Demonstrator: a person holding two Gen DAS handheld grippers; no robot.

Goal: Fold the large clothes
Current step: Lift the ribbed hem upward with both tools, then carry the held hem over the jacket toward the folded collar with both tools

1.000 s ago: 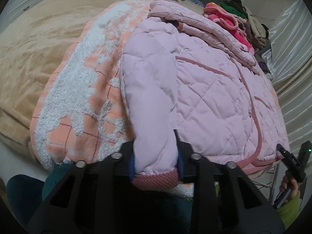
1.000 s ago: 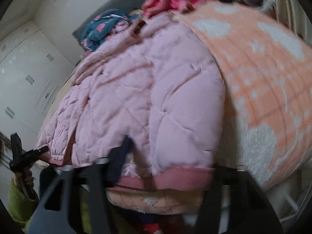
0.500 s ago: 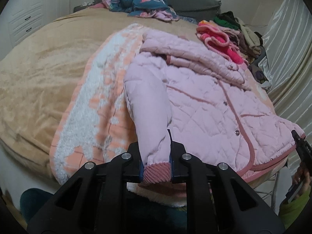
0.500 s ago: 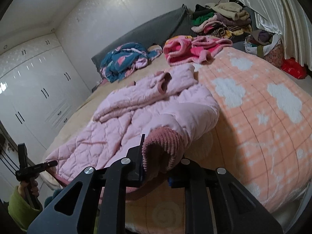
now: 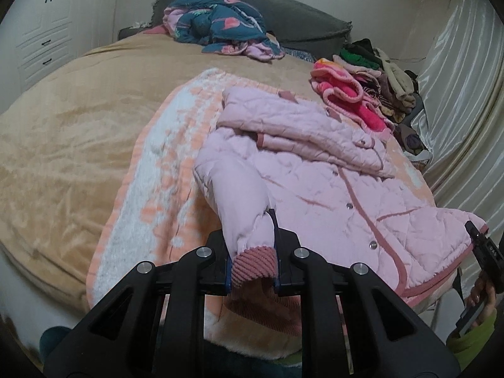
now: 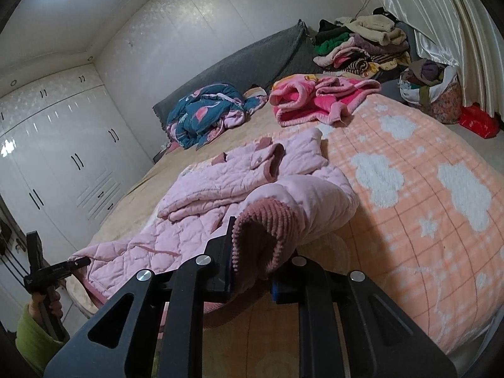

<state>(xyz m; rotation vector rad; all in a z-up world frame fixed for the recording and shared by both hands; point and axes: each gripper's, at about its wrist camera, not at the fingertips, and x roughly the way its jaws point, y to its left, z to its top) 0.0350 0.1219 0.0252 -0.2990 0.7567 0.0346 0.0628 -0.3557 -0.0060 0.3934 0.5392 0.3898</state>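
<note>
A pink quilted jacket [image 5: 315,170] lies front-up on an orange-and-white fleece blanket [image 5: 163,170] on the bed, hood folded down at the far end. My left gripper [image 5: 252,267] is shut on the ribbed cuff [image 5: 252,261] of one sleeve, lifted off the blanket. My right gripper [image 6: 252,267] is shut on the other sleeve's ribbed cuff [image 6: 267,220], also lifted. The jacket [image 6: 204,195] stretches between them. Each gripper shows in the other's view, at the far right [image 5: 482,245] and far left [image 6: 56,271].
The blanket [image 6: 409,189] lies on a tan bedspread [image 5: 63,132]. A blue patterned quilt [image 5: 220,25] and a pink fleece garment [image 6: 315,97] lie farther up the bed. A clothes pile [image 6: 356,41] and curtains [image 5: 466,100] stand at the far side. White wardrobes [image 6: 63,157] line one wall.
Both grippers have closed on the sleeve cuffs and pulled back and up, raising the sleeves. The right gripper was open around the jacket's edge one second ago.
</note>
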